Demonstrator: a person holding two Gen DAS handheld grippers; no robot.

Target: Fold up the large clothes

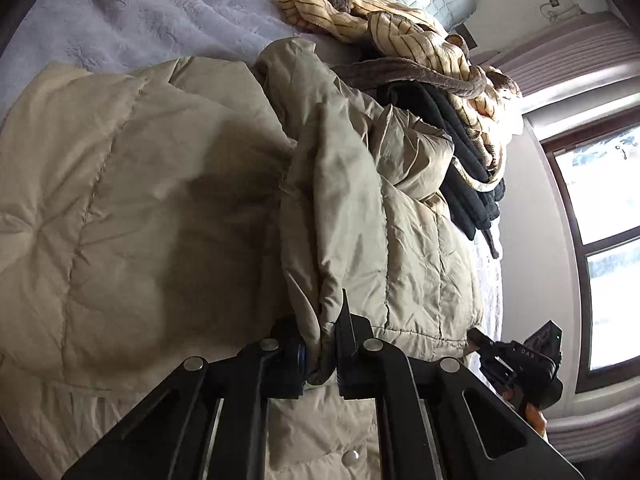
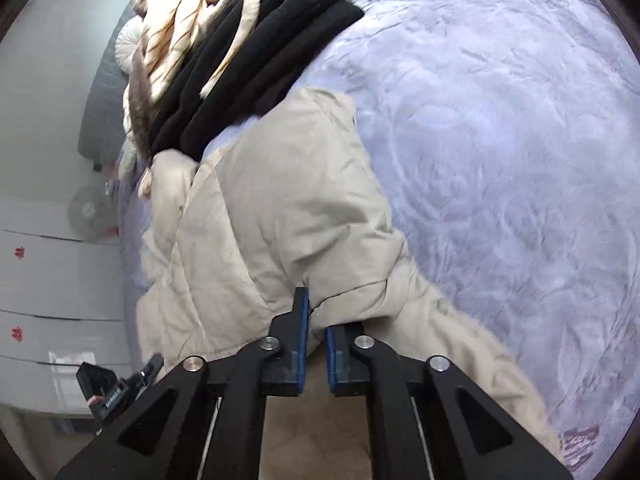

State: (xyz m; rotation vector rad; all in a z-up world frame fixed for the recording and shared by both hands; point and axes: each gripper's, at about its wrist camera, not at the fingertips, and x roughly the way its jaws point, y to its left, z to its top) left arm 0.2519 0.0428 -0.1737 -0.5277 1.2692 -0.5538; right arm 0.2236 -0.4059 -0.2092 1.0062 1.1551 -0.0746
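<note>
Pinching a bunched fold of the beige puffer jacket, the left gripper sits at lower centre of the left wrist view, jaws clamped tight on the fabric. Jacket fills the left and middle of frame, spread over a lavender bedspread. Gripped fold rises toward centre top. Behind it, upper right: pile of dark fleece clothing under a cream striped plush blanket. Window at right edge. Right gripper visible lower right, just beside the jacket's edge.

Right wrist view: right gripper at lower centre, jaws closed on the jacket edge, cloth pinched between the blue pads, narrow gap lower down. Jacket runs from centre frame down to lower right, lying on bedspread that fills the right half. Dark fleece clothing and striped blanket upper left, touching the jacket's far end. White drawers at left edge. Left gripper partly seen lower left, its state unclear from here.
</note>
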